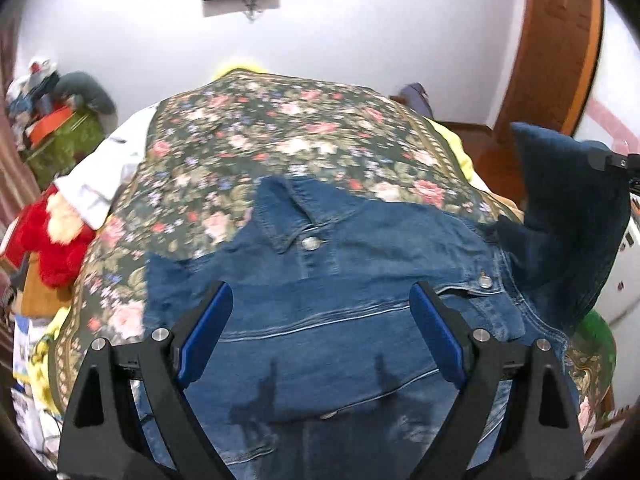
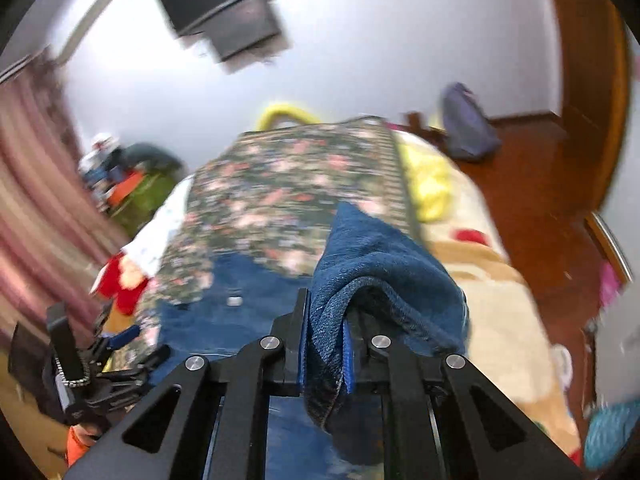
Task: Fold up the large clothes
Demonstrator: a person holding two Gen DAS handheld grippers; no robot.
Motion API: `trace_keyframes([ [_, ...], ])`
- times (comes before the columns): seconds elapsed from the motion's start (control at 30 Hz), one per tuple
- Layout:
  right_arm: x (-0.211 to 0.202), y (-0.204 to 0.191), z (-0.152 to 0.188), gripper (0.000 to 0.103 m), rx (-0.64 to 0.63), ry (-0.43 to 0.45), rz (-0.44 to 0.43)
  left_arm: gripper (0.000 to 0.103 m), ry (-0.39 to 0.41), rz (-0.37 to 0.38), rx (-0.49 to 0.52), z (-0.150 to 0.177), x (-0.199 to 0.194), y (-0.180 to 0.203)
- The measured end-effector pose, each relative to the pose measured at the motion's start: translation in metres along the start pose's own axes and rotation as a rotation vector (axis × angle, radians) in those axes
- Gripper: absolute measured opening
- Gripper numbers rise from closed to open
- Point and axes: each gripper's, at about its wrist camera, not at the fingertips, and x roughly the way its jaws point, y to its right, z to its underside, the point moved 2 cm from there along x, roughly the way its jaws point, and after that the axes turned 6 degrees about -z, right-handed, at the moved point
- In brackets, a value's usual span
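Denim jacket under wide-open, empty left gripper; its lifted fold pinched in closed right gripper

No legible text, label, brand, number or sign appeared in either view; blur and distance hid any print.

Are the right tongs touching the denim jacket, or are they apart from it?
Touching. The right wrist view shows the right tongs shut on a fold of the denim jacket, with the cloth pinched between both pads and draped over them.
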Motion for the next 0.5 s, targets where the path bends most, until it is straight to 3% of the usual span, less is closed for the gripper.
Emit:
trace_keyframes([
  [0.27,0.093,-0.114,0.028,0.011,-0.129,-0.151,-0.115,0.09,-0.008,-0.08,-0.053,0.029,-0.011,-0.06],
  [0.5,0.177,-0.133,0.092,0.011,-0.127,-0.389,-0.104,0.09,-0.072,-0.101,-0.126,0.064,-0.006,-0.1],
])
